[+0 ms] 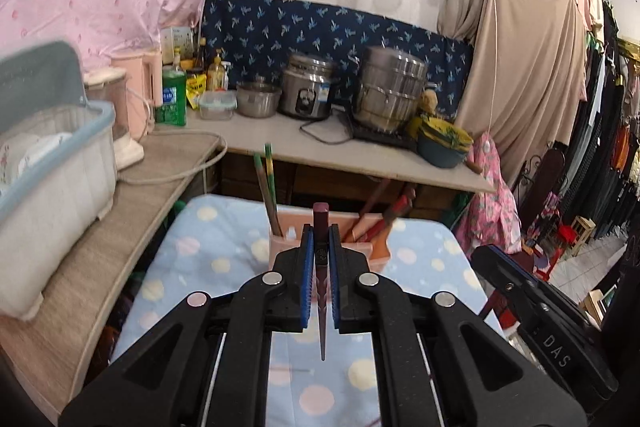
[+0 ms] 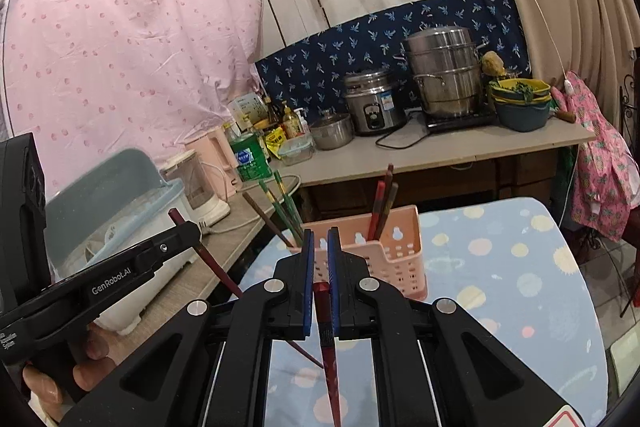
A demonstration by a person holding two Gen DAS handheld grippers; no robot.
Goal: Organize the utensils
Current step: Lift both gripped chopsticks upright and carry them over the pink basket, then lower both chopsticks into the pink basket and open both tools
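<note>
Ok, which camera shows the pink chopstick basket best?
The right wrist view: the pink basket shows its slotted front and side. In the left wrist view, the left gripper hides most of it.

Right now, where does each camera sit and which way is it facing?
Left wrist: sits on the left claw, faces the pink holder and kitchen counter; shows that claw shut on a maroon chopstick, the right claw at the frame's right.
Right wrist: sits on the right claw, same heading; shut on a red chopstick, fingers lower left.
Shared: holder, counter, steamer pot.
</note>
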